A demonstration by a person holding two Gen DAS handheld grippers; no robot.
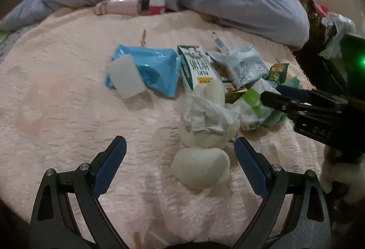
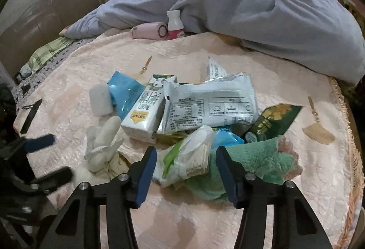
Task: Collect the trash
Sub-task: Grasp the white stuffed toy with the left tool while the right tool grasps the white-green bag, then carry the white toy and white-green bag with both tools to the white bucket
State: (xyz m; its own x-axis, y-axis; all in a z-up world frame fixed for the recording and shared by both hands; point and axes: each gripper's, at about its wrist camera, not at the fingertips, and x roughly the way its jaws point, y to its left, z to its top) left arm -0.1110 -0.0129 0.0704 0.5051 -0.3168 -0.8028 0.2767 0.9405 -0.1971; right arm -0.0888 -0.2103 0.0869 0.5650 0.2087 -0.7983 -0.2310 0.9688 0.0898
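A pile of trash lies on a pink bedspread (image 1: pixel 57 93): a blue wrapper (image 1: pixel 155 66), a white foam block (image 1: pixel 126 79), a milk carton (image 1: pixel 197 68), a grey-white packet (image 2: pixel 209 103), a dark green packet (image 2: pixel 276 121), crumpled paper (image 1: pixel 207 114) and a clear bag with green print (image 2: pixel 189 153). My left gripper (image 1: pixel 180 150) is open, with a cream soft toy (image 1: pixel 200 164) just ahead between its fingers. My right gripper (image 2: pixel 186 157) is open, its fingers on either side of the clear bag, not touching it. It also shows in the left wrist view (image 1: pixel 280 96).
A grey-blue duvet (image 2: pixel 262 11) is heaped along the far side. A pink roll (image 2: pixel 150 31) and a small white bottle (image 2: pixel 174 25) stand against it. A green fleece cloth (image 2: pixel 257 162) lies under the pile. A dark bin with waste (image 1: pixel 337 48) is at the right.
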